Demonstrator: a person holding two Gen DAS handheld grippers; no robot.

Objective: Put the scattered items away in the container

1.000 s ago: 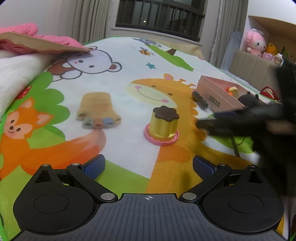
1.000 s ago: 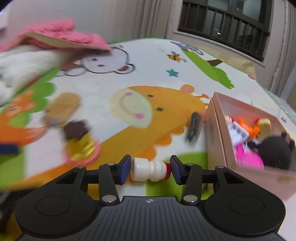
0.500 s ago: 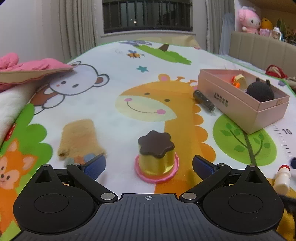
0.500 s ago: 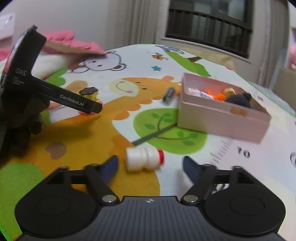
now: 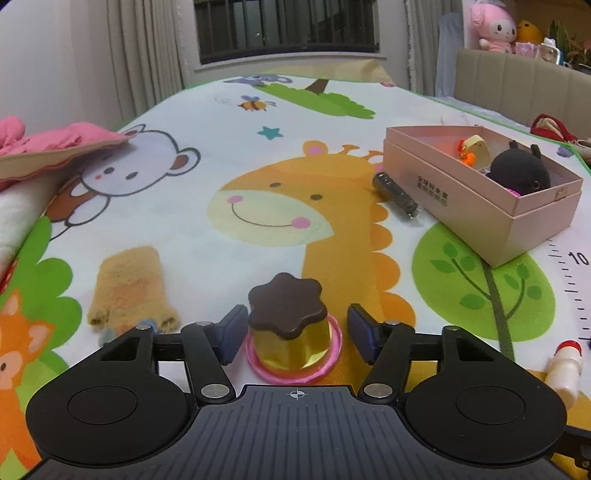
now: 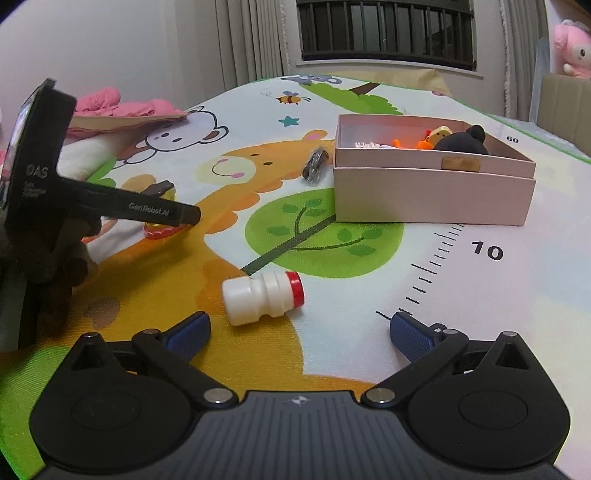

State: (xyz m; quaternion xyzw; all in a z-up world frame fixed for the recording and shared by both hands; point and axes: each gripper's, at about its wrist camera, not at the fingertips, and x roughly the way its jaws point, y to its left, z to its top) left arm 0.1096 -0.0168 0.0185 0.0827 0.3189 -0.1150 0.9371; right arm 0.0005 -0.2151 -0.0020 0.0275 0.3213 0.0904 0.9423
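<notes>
A toy pudding (image 5: pixel 284 306) with a brown lid, gold body and pink base stands on the play mat between the jaws of my left gripper (image 5: pixel 295 317). The jaws are closing; the right pad still shows a gap. A white bottle with a red cap (image 6: pixel 262 299) lies on its side on the mat just ahead of my right gripper (image 6: pixel 299 321), whose jaws are opening wide and touch nothing. The pink box (image 6: pixel 432 199) sits further back and holds a black plush (image 6: pixel 461 142) and small toys. In the right wrist view, one left-gripper finger (image 6: pixel 147 212) hides most of the pudding.
A dark cylinder (image 5: pixel 397 197) lies against the box's left side. A tan plush paw (image 5: pixel 129 291) lies left of the pudding. A pink cushion (image 5: pixel 55 144) and white blanket edge the mat's left side. Plush toys (image 5: pixel 495 26) sit on a shelf at the back right.
The right gripper let go of the white bottle, which now lies on the mat, and spread wide. The left gripper moved forward around the pudding and its jaws narrowed.
</notes>
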